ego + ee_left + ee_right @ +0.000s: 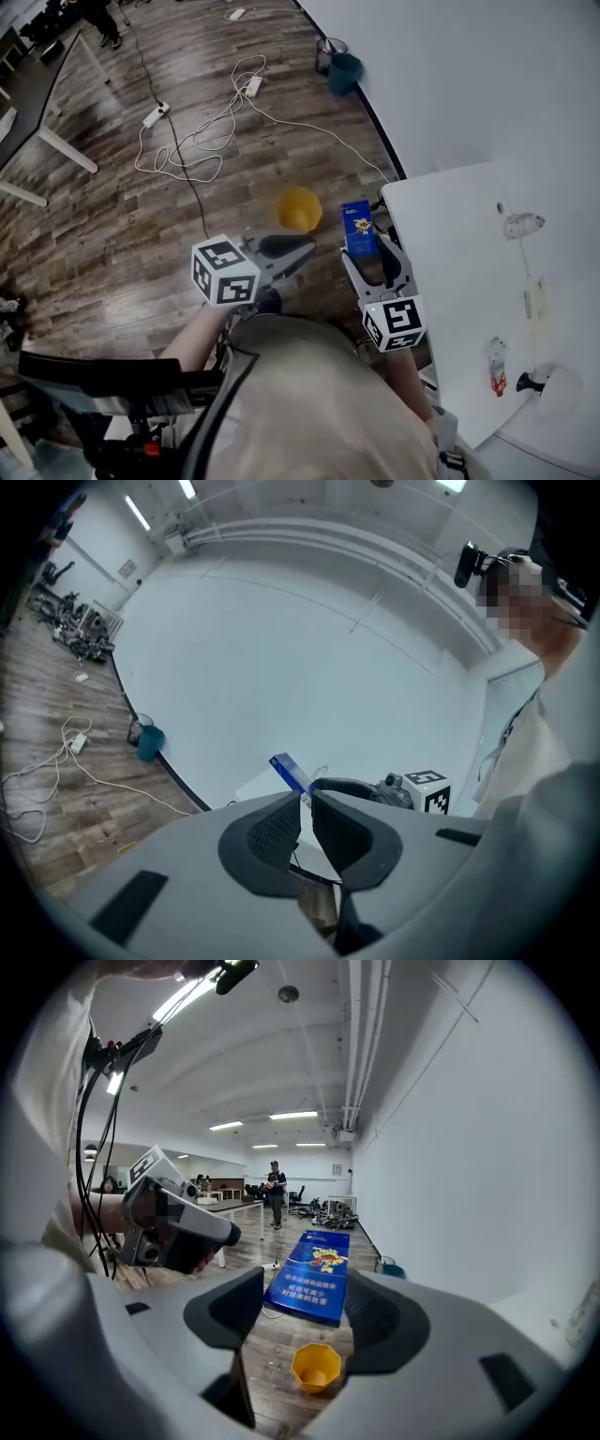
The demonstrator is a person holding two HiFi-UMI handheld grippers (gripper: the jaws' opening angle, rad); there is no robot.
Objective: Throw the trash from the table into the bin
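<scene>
Wood-plank floor [112,244] carried the yellow bin [299,209]; right gripper [371,255] fingers clamped a blue carton [357,228] near the bin, undropped; left gripper [305,803] fingers closed, empty; a red-and-white wrapper [496,366] and crumpled scrap [521,224] lay uncollected on the white counter [450,272].

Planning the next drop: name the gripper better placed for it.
Right: the right gripper holds the blue packet, with the yellow bin on the floor ahead of its jaws. The left gripper is shut, empty.

bin [299,208] on floor [122,253] | box [357,228] between right gripper [370,253] jaws, just right of bin | table [459,309] right of box
</scene>
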